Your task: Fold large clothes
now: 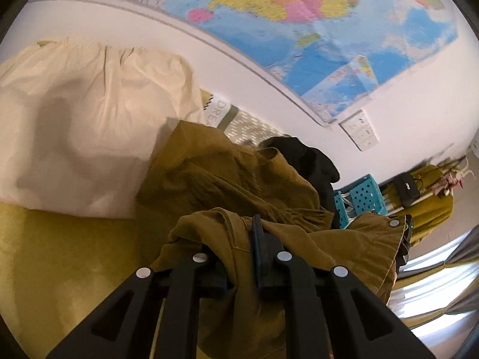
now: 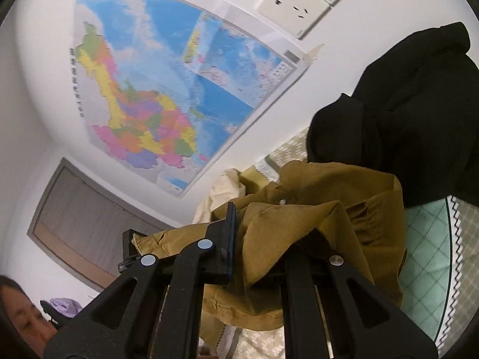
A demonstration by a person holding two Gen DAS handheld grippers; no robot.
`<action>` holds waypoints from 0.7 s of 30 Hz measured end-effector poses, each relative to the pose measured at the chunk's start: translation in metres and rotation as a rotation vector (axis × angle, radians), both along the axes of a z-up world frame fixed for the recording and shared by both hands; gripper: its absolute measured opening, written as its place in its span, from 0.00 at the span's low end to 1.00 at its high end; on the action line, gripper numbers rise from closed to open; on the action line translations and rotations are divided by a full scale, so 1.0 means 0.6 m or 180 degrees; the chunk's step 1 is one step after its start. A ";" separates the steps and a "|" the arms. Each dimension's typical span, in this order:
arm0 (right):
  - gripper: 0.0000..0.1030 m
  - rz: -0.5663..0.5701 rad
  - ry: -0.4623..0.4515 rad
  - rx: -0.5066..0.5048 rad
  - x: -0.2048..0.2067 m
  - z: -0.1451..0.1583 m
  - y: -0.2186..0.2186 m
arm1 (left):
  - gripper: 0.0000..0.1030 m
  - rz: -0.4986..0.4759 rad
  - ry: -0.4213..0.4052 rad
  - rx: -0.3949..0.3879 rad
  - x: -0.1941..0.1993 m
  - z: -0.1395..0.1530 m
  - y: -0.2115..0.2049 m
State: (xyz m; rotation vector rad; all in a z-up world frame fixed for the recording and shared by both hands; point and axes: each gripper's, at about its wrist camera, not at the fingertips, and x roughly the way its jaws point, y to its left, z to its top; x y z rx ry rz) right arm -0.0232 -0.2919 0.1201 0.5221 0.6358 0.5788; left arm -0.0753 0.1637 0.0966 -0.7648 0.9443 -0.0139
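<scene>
Olive jacket (image 1: 227, 179): bunched, lifted by both claws
Left claw (image 1: 239, 257): clamped on jacket hem
Right claw (image 2: 254, 245): clamped on jacket (fabric drapes over one finger)
Black garment (image 2: 404, 113): behind

Left gripper (image 1: 239, 257), right gripper (image 2: 257, 248) clamped (fingers pinched), angled downward.

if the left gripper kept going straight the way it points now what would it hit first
Most likely the brown jacket itself: the left gripper is shut on its fabric, and more of it bunches directly ahead. Beyond lie the black garment and the wall; depth there is hard to judge.
</scene>
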 end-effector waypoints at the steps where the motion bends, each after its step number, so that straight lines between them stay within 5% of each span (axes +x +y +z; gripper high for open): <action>1: 0.09 -0.0030 0.0041 0.0003 0.011 -0.003 -0.002 | 0.12 0.0024 0.0042 -0.0004 0.008 -0.006 0.005; 14: 0.10 -0.0299 0.0504 -0.0041 0.129 -0.045 -0.014 | 0.14 0.0260 0.0477 -0.0217 0.092 -0.085 0.055; 21: 0.14 -0.0389 0.0706 -0.0028 0.165 -0.072 -0.024 | 0.15 0.0265 0.0657 -0.0133 0.119 -0.105 0.059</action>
